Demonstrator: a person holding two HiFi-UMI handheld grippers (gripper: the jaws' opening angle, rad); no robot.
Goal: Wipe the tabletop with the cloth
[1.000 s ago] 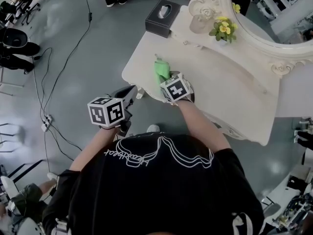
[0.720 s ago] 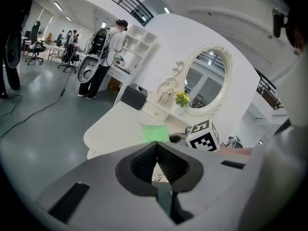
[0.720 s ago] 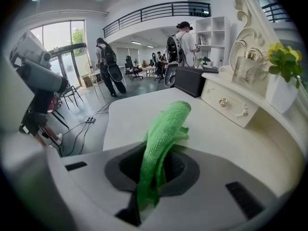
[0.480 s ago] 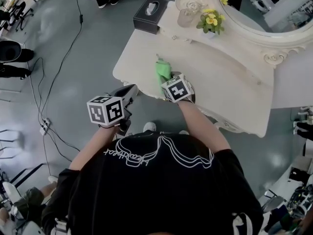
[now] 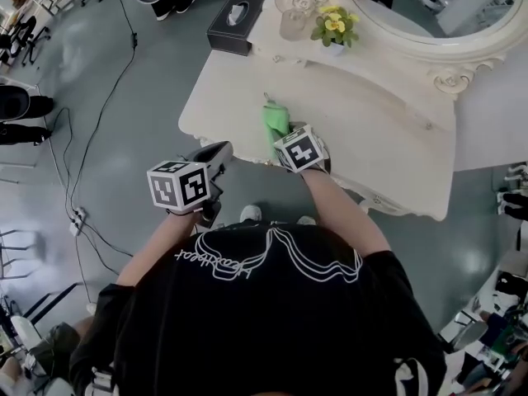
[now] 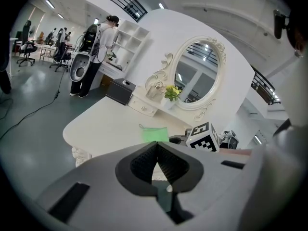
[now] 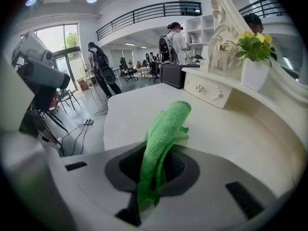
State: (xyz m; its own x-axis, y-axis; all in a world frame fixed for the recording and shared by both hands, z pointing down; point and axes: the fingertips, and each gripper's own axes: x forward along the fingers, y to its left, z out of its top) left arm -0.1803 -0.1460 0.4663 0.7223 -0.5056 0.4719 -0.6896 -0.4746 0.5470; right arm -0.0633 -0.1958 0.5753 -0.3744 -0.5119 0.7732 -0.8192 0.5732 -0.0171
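Note:
A green cloth lies on the cream tabletop near its front edge; in the right gripper view the green cloth runs out from between the jaws onto the tabletop. My right gripper is shut on the cloth at the table's front edge. My left gripper hangs off the table over the floor, left of the edge, jaws shut on nothing. From the left gripper view the cloth and the right gripper's marker cube show ahead.
At the back of the table stand a black tissue box, a glass vase, a pot of yellow flowers and an oval mirror. Cables run across the grey floor. People stand in the background.
The table and its objects have shifted left and up in the head view as the head moved. Both grippers keep nearly the same place; the cloth stays gripped.

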